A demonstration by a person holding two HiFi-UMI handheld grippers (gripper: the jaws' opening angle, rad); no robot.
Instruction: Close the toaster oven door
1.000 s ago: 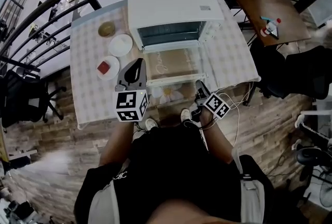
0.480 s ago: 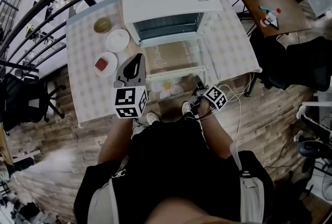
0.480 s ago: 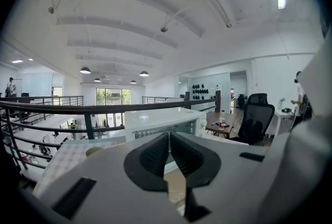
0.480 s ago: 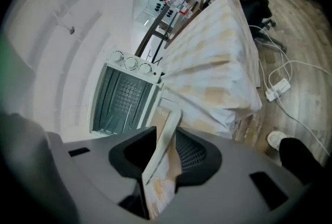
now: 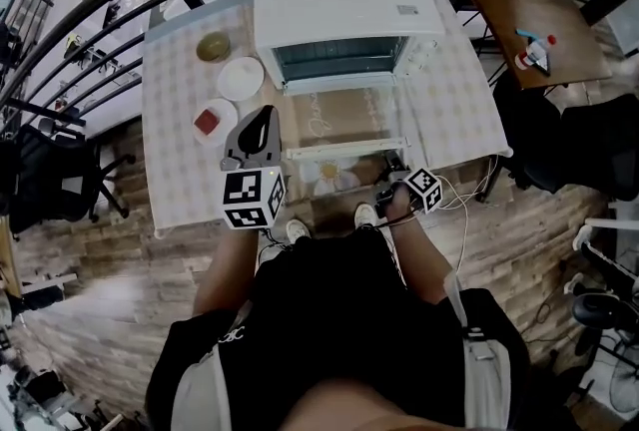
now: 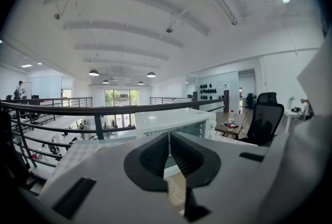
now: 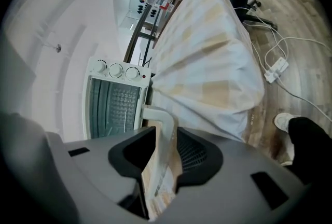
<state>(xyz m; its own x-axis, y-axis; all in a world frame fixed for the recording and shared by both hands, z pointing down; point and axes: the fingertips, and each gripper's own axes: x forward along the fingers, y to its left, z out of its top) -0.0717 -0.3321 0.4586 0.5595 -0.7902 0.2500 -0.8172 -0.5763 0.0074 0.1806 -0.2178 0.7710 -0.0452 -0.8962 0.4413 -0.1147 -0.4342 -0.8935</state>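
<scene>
One toaster oven door (image 5: 344,118), folded flat toward person, handle (image 5: 344,149) crosswise

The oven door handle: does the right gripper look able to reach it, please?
Probably yes: the handle sits between the right gripper's jaws, which have just been opening, with nothing in the way.

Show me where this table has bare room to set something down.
The table is bare right of the toaster oven, out to its edge, and at the front left corner, below the plate with a red piece. Crowded: the strip left of the oven, with bowl and white plate, and the middle front, under the open door.
</scene>
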